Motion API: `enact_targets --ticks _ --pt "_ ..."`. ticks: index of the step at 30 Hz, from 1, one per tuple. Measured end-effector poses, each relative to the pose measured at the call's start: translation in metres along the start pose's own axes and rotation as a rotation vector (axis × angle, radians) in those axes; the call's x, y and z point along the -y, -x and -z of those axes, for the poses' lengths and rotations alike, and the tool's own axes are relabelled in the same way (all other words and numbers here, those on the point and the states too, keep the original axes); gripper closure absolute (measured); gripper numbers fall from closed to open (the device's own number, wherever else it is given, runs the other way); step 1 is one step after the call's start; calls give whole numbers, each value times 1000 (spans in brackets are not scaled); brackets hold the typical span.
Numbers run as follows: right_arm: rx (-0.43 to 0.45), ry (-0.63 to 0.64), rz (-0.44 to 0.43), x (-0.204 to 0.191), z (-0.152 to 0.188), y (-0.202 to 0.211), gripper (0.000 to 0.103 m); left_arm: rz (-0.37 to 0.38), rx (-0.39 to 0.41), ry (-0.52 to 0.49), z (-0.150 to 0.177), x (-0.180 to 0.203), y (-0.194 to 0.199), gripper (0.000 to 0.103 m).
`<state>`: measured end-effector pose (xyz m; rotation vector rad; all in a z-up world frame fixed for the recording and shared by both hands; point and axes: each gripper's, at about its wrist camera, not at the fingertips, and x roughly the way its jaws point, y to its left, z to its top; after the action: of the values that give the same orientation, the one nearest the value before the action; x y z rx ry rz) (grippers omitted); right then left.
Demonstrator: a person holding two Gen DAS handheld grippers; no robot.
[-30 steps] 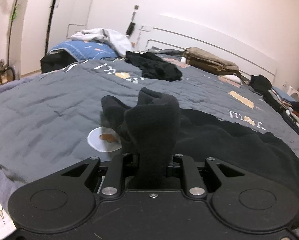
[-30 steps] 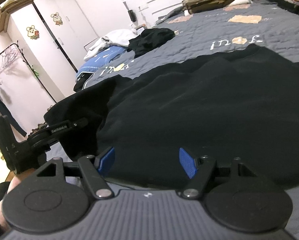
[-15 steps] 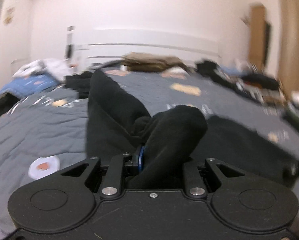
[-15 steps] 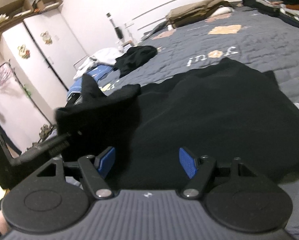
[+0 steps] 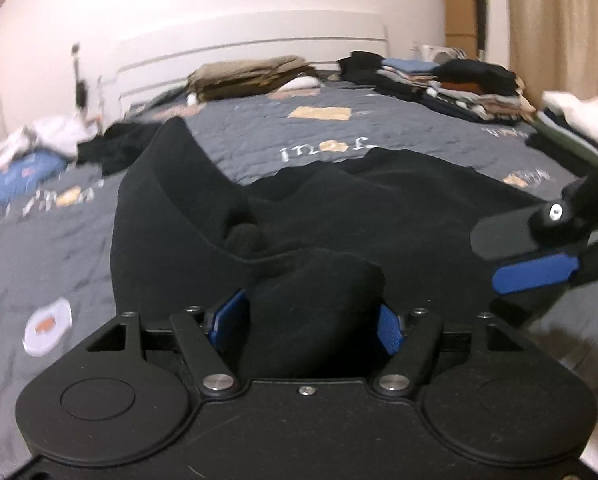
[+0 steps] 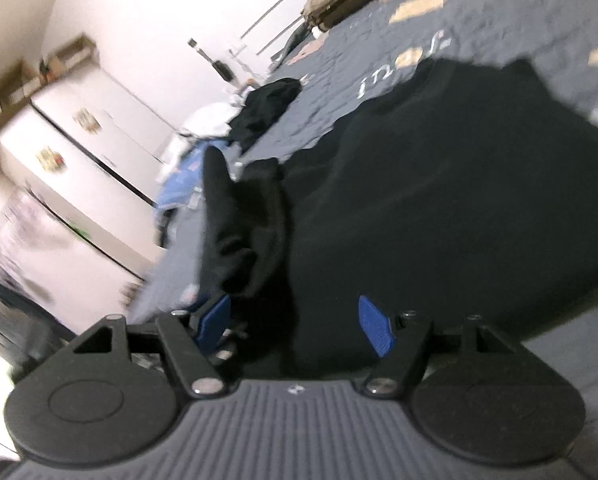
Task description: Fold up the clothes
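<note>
A black garment lies spread on the grey quilted bed. Its sleeve is folded in over the body. My left gripper hovers low over the near end of that sleeve. Its jaws are opening, and a bunch of black fabric still sits between the blue pads. My right gripper stands open just above the garment's near edge with nothing gripped. It also shows at the right edge of the left wrist view as the right gripper, close beside the left one.
A tan folded stack sits by the white headboard, with piles of folded clothes at the far right. A crumpled black garment and white and blue laundry lie far left. A white wardrobe stands beyond the bed.
My left gripper carried the sleeve rightward over the garment's body, rolled, and its jaws have spread from a tight grip. The right gripper rolled, shifted closer to the left one, and stayed open.
</note>
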<state>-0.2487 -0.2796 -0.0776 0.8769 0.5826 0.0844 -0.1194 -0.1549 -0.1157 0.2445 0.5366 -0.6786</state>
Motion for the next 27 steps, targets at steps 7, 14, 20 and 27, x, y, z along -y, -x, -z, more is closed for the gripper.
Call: enact_targets --ticks 7,14,20,27 --pt "-43 -85 -115 -2 -5 -27 33 18 -14 17 -1 -8 22 29" --pt "-69 -56 -159 -17 1 -50 32 12 2 -69 -1 -19 52 25" --pt "-67 -45 -187 -28 8 -71 32 -43 -8 -34 1 -43 52 22" --pt "-53 -44 -165 -41 11 -98 28 -69 -48 -83 10 -50 50 21"
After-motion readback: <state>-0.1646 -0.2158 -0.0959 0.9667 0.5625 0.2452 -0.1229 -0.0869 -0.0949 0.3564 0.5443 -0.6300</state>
